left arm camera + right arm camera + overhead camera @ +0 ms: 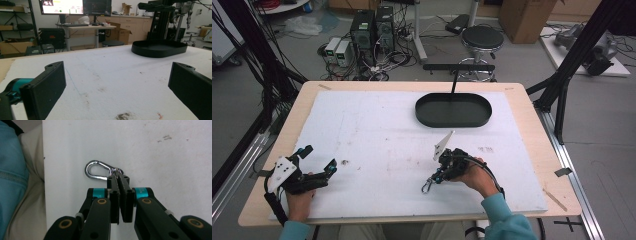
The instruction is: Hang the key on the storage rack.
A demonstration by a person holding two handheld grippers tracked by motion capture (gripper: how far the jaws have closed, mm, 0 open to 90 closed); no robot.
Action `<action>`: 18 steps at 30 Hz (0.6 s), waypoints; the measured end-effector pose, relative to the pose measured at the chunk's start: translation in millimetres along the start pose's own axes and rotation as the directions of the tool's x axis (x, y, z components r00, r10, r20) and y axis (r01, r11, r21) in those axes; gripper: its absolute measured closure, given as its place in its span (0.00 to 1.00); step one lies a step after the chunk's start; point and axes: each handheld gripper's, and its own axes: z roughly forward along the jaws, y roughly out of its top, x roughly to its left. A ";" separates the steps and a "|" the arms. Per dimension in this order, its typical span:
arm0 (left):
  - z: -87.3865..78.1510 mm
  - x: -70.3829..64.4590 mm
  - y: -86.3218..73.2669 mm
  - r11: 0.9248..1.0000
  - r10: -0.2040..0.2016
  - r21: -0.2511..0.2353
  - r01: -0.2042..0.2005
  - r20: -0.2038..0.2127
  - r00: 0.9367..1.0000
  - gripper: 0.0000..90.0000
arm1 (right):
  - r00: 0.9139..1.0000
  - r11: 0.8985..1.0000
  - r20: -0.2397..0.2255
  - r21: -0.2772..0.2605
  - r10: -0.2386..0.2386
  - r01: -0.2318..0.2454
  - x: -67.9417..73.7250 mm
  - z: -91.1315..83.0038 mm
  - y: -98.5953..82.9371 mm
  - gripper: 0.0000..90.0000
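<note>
Right gripper (119, 178) jaws clamped on shiny silver metal snap hook (100, 170) | left gripper (318, 161) jaws wide, empty | black oval plastic tray (453, 110) well beyond hook on white foam-covered counter (377, 135)

A white foam board (377, 130), marked with small dark smudges (123, 116), covers most of a light wooden table (532, 115). A shallow black oval tray (453, 110) sits at the board's far side. Beyond the table, on a grey floor, stand a black round stool (482, 37), two computer towers (373, 27) amid tangled cables, and what may be a cardboard box (524, 17).
</note>
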 end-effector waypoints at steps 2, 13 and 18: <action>-0.1 0.1 0.0 1.000 0.002 0.002 -0.002 0.001 1.000 0.02 | 1.000 1.000 -0.003 0.000 0.024 -0.024 -0.1 -0.1 -0.1 0.99; -0.2 -0.2 0.0 1.000 0.005 0.000 -0.005 0.002 1.000 0.02 | 0.999 0.997 0.014 -0.065 0.046 -0.045 -0.4 -9.1 -1.4 0.99; -0.2 -0.2 -0.1 1.000 0.002 -0.003 -0.002 -0.001 1.000 0.02 | 0.997 0.988 0.035 -0.143 0.068 -0.062 0.2 -22.2 -3.2 0.99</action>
